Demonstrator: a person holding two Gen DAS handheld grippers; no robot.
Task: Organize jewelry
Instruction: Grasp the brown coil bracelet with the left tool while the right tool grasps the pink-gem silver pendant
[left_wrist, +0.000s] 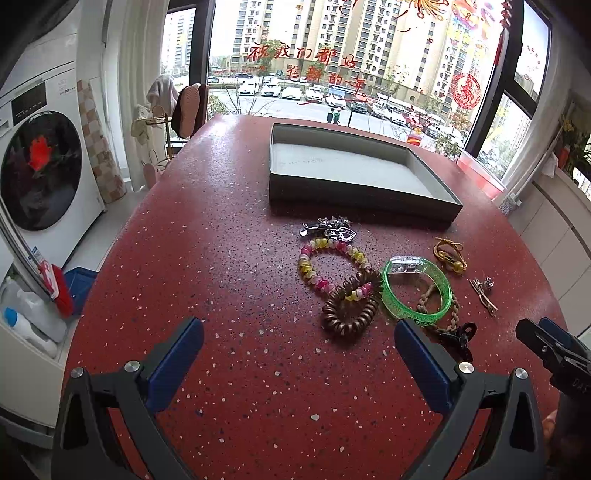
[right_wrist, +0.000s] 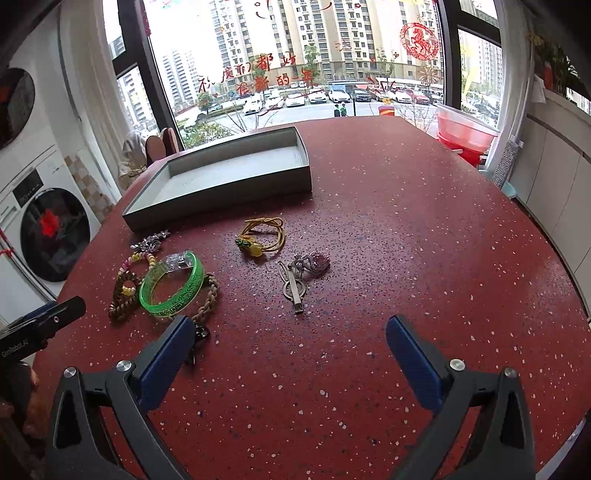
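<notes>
I'm holding the left gripper (left_wrist: 299, 363) and right gripper (right_wrist: 290, 360) wide open and empty low in frame, and grabbing the bangle (left_wrist: 417, 288), lying mid-frame below the tray (left_wrist: 362, 199), risks dragging the overlapping braid (left_wrist: 448, 314).

A red speckled table (left_wrist: 229, 229) filled most of both views. Beyond its far edge stood a large window (left_wrist: 332, 55) with red writing (left_wrist: 306, 62) and a red paper horse cutout (right_wrist: 420, 40) stuck on the glass; outside were tall apartment blocks (right_wrist: 332, 33) and a lot of parked cars (right_wrist: 332, 95). Off the table's left edge stood a white washing machine (left_wrist: 40, 162) with a dark round door, and white bottles (left_wrist: 29, 314) sat low beside it. Near the table's far right corner were stacked red basins (right_wrist: 466, 129). White cabinets (right_wrist: 554, 177) ran along the right wall.
</notes>
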